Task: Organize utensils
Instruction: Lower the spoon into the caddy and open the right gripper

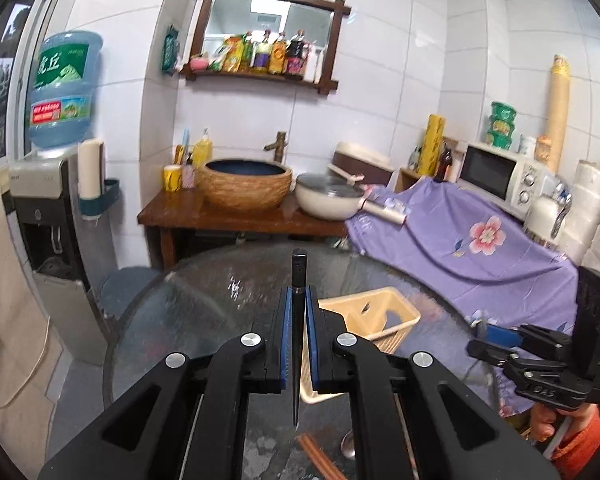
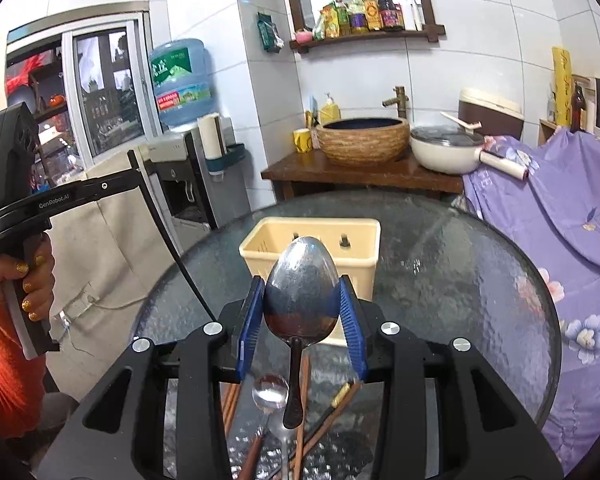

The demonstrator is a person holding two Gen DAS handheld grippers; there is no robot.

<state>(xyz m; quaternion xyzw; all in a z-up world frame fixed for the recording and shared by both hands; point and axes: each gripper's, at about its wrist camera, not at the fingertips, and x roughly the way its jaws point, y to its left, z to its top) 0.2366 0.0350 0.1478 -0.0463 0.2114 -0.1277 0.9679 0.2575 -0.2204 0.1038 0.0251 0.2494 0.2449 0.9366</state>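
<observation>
Left wrist view: left gripper (image 1: 299, 312) clamps a black chopstick (image 1: 299, 280). Right gripper (image 2: 302, 312) grips a metal spoon (image 2: 302, 280) by its bowl, above the glass table (image 2: 460, 280) near the beige basket (image 2: 312, 240).

left claw (image 2: 210, 316) body: "GenRobot.AI" | water bottle (image 1: 62, 92) label: "虎丘" | right claw (image 1: 480, 326) body: letters too blurred to read
</observation>
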